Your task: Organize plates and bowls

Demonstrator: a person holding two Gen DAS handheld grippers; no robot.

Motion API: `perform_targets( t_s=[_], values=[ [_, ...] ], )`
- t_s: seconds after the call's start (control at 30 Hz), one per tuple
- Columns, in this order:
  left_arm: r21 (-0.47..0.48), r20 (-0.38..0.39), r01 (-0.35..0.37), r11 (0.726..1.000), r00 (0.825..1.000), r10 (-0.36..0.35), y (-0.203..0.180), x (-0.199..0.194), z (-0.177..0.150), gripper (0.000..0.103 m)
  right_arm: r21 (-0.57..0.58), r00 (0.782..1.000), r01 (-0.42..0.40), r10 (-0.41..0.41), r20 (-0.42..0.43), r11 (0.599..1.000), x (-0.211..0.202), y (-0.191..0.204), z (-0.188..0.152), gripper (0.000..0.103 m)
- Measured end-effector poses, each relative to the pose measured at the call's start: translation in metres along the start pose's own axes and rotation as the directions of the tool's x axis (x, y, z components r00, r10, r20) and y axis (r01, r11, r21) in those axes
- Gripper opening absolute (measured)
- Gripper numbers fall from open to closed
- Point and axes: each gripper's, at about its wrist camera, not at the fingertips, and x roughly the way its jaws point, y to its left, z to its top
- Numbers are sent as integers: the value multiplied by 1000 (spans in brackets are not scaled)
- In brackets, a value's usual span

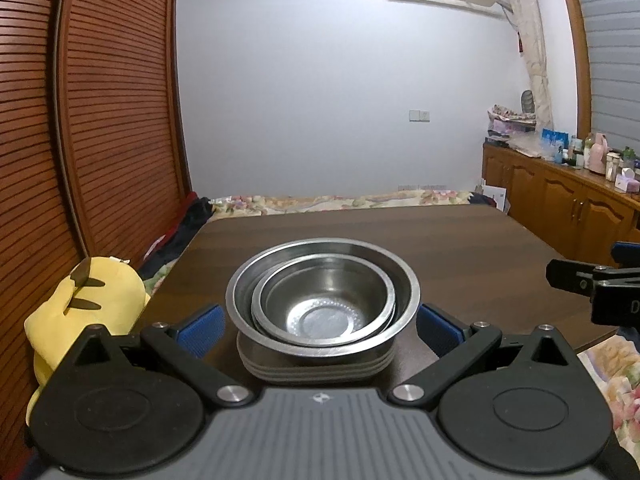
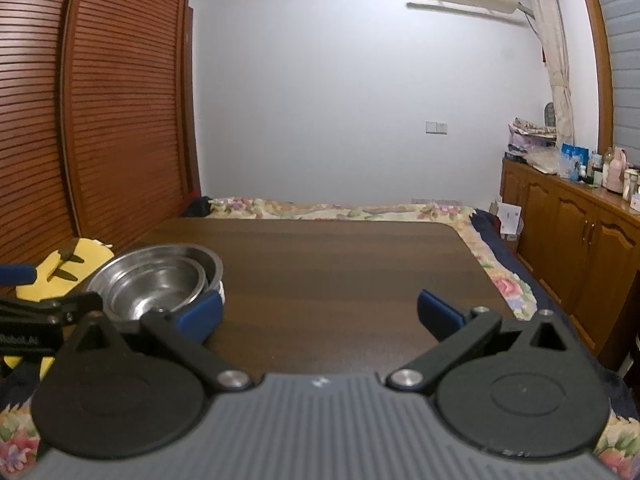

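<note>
Two nested round steel bowls (image 1: pixel 324 304) atop stacked grey plates (image 1: pixel 316 368) on dark wooden table (image 1: pixel 460 256), left gripper (image 1: pixel 320 326) spread wide around them, right gripper (image 2: pixel 320 314) spread, empty, over bare tabletop

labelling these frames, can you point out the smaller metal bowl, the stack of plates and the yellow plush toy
smaller metal bowl (image 1: pixel 320 320), left wrist view, on its inner floor
stack of plates (image 1: pixel 320 370), left wrist view, on the front edge under the bowls
yellow plush toy (image 1: pixel 108 296), left wrist view, on its yellow body
</note>
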Motion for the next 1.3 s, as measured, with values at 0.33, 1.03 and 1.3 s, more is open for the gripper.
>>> perform_targets(
  t_s=[0.33,1.03,1.3],
  values=[
    [1,-8,-8,1000,1000,8,1,4,-4,103,1,1000,-6,6,-5,1000,0,2,-1,103],
    [4,-4,-9,1000,1000,9,5,4,-4,103,5,1000,2,-2,-11,1000,4,-1,0,103],
    [1,-6,-8,1000,1000,8,4,5,-5,103,5,1000,2,-2,-11,1000,3,-1,0,103]
  ],
)
